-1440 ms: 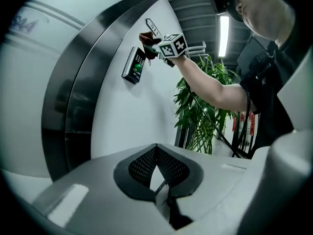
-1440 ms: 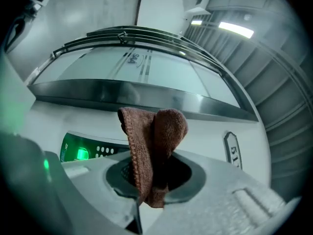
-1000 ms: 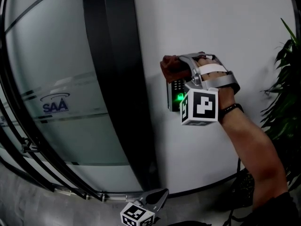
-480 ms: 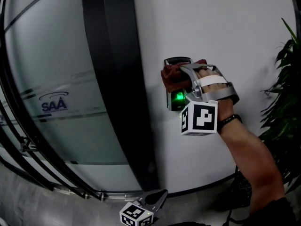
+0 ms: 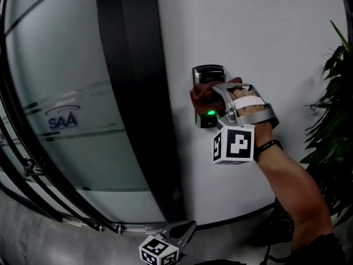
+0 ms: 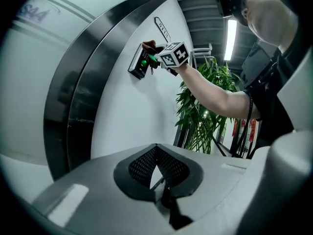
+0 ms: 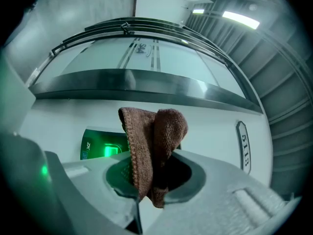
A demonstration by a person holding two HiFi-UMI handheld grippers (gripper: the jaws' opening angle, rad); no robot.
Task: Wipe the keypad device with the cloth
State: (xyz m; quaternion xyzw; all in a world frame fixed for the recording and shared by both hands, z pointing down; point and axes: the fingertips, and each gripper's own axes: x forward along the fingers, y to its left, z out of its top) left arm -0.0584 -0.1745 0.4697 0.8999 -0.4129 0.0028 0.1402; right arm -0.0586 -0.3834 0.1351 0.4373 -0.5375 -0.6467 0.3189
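A dark keypad device [image 5: 208, 74] with a green light is fixed to the white wall. My right gripper [image 5: 214, 94] is shut on a brown cloth [image 5: 202, 96] and presses it against the device's middle, so the keys are hidden. In the right gripper view the cloth [image 7: 152, 142] stands folded between the jaws, with the device's green glow [image 7: 101, 145] to its left. My left gripper [image 5: 186, 230] hangs low by the floor, shut and holding nothing. From the left gripper view the device [image 6: 139, 65] and cloth [image 6: 148, 46] are far off, up on the wall.
A curved glass door with a dark frame [image 5: 132, 93] stands left of the device. A leafy plant [image 5: 334, 109] fills the right edge. A small number plate [image 7: 243, 147] is mounted on the wall beyond the device.
My right gripper has slid the cloth down the device's face. The top of the device now shows above the cloth. The left gripper has stayed put.
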